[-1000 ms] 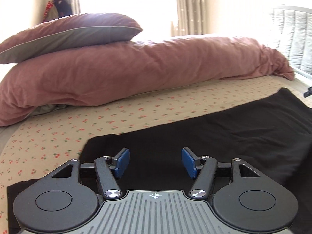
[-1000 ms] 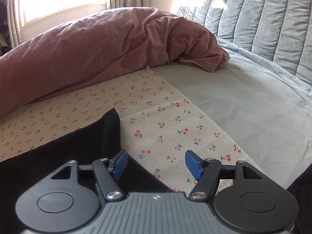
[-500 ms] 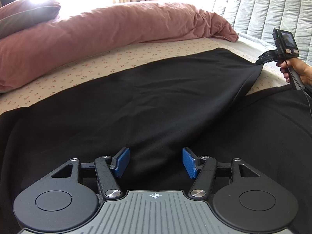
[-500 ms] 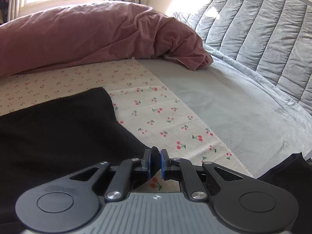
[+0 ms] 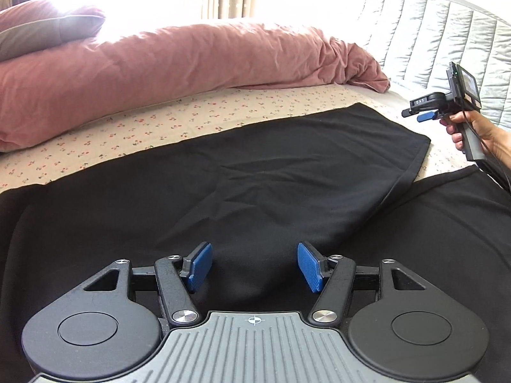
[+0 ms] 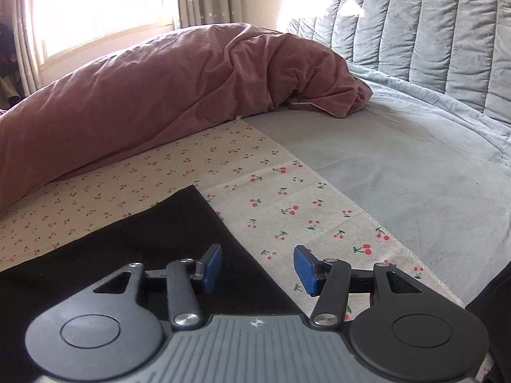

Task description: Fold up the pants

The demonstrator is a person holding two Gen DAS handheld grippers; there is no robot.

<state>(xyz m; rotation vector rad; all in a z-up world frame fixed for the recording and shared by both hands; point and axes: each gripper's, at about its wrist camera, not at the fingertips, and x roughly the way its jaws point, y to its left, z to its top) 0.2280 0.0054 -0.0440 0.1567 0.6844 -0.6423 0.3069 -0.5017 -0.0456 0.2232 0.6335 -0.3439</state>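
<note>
Black fabric pants [image 5: 255, 172] are being spread flat on the cherry-print bedsheet [image 6: 287, 204], one leg's long axis running from the left gripper [image 5: 254, 266] toward the hem at far right. Both tongs are being held apart, gripping nothing; the right gripper [image 6: 257, 266] is being hovered low over the hem corner, level

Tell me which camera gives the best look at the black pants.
The left wrist view. It shows the black pants spread across the bed, one leg laid over the other, hem at the far right. The right wrist view shows only one corner of the pants on the cherry-print sheet.
</note>
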